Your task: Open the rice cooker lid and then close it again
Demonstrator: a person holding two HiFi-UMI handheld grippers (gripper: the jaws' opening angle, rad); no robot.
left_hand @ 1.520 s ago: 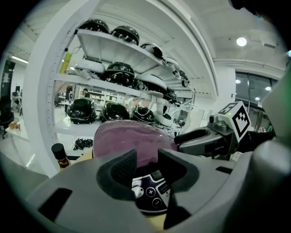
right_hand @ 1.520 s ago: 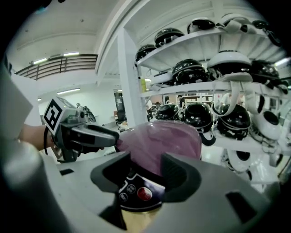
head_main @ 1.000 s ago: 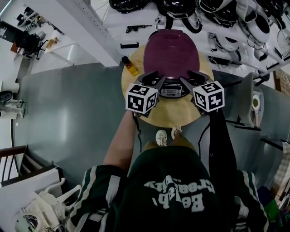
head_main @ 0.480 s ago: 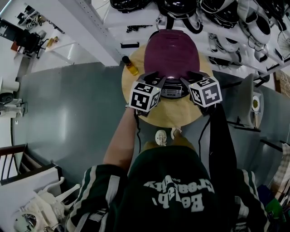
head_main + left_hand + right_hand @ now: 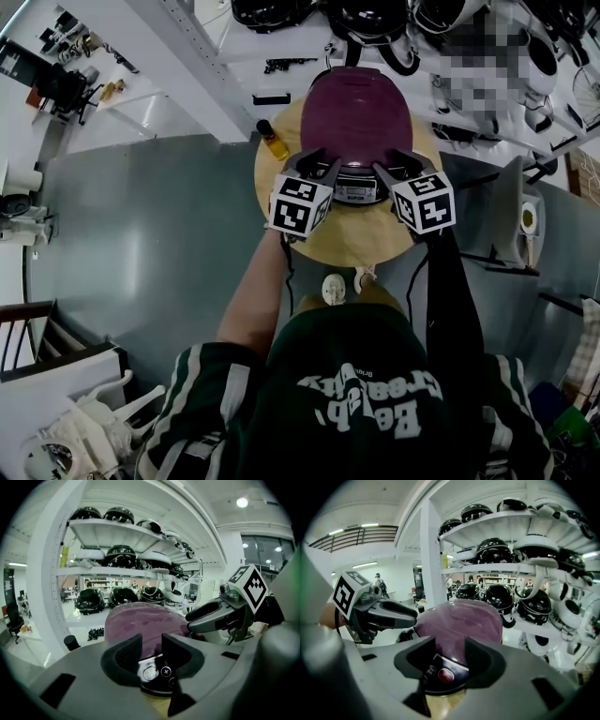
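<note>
The rice cooker (image 5: 356,112) stands on a round wooden table (image 5: 352,239), its purple lid (image 5: 140,620) down and its dark control panel (image 5: 353,192) facing me. My left gripper (image 5: 314,161) hovers at the front left of the cooker, my right gripper (image 5: 394,161) at the front right. Both have just been opening. In the left gripper view the left gripper (image 5: 152,644) stands open with nothing between its jaws, only the panel beyond. The right gripper (image 5: 450,648) is likewise open and empty, with the lid (image 5: 459,620) just ahead.
A small amber bottle (image 5: 272,139) stands on the table to the left of the cooker. White shelves (image 5: 281,47) carrying several black helmets (image 5: 501,597) rise right behind the table. The person's feet (image 5: 335,284) are at the table's near edge, on a grey floor (image 5: 141,234).
Both marker cubes have tilted slightly. The grippers stay in place at the cooker's front and the lid stays down.
</note>
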